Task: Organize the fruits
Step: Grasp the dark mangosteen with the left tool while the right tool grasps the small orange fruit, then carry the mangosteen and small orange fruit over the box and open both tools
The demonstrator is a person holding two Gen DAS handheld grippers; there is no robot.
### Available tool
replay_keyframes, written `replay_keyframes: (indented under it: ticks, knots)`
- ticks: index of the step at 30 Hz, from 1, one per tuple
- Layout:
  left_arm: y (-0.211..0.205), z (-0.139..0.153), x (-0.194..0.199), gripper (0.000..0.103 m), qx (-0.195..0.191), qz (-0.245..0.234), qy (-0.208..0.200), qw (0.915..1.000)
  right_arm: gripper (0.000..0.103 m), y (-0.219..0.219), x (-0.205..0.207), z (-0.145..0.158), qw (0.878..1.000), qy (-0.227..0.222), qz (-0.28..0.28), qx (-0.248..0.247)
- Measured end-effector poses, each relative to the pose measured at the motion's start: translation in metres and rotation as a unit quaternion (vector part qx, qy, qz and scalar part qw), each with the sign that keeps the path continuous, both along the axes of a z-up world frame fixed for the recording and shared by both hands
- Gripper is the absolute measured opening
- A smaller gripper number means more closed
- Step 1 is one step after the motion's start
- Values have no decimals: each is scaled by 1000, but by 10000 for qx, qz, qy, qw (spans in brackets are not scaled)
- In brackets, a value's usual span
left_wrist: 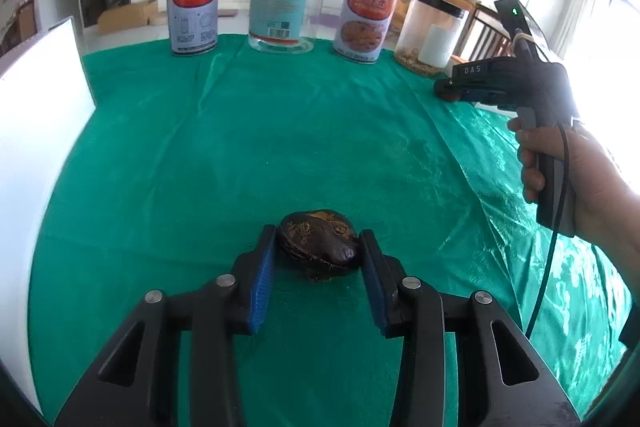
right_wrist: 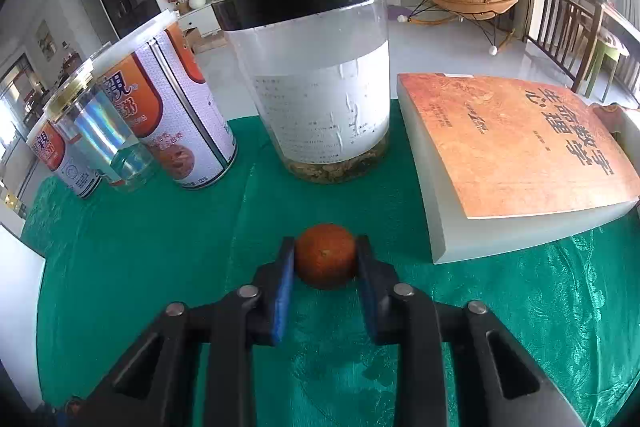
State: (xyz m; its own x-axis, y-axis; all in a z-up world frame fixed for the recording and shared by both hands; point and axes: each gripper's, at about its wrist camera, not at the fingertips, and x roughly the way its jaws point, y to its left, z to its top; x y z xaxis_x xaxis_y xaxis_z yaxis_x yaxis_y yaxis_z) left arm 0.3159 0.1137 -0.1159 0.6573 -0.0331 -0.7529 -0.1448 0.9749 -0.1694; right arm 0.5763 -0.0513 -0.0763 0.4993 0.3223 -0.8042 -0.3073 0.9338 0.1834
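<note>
In the left wrist view, a dark brown, rough fruit (left_wrist: 318,245) lies on the green tablecloth (left_wrist: 260,147) between the tips of my left gripper (left_wrist: 320,243). The blue pads stand on either side of it, the left one touching, the right one a hair away. In the right wrist view, my right gripper (right_wrist: 325,255) is shut on a small orange fruit (right_wrist: 325,255), close to the cloth (right_wrist: 140,247). The right gripper also shows in the left wrist view (left_wrist: 450,93) at the far right, held by a hand.
Two printed cans (left_wrist: 194,9) (left_wrist: 366,17), a clear gold-lidded jar (left_wrist: 286,1) and a black-lidded jar (right_wrist: 316,75) stand in a row at the table's far edge. An orange book (right_wrist: 516,155) lies right of the black-lidded jar. A white board (left_wrist: 36,115) stands at left.
</note>
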Motion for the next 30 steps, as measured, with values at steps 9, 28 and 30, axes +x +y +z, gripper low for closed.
replay_keyframes:
  ticks: [9, 28, 30]
  knots:
    - [-2, 2, -4, 41, 36, 37, 61, 10000, 29, -70, -189, 20, 9902, 551, -11, 1280]
    - [13, 183, -248, 41, -1461, -1470, -86, 9782, 29, -33, -411, 108, 9803, 850, 1049, 1443]
    - [48, 217, -277, 41, -1285, -1207, -405, 9835, 29, -4, -428, 140, 9744, 699, 1460, 1558]
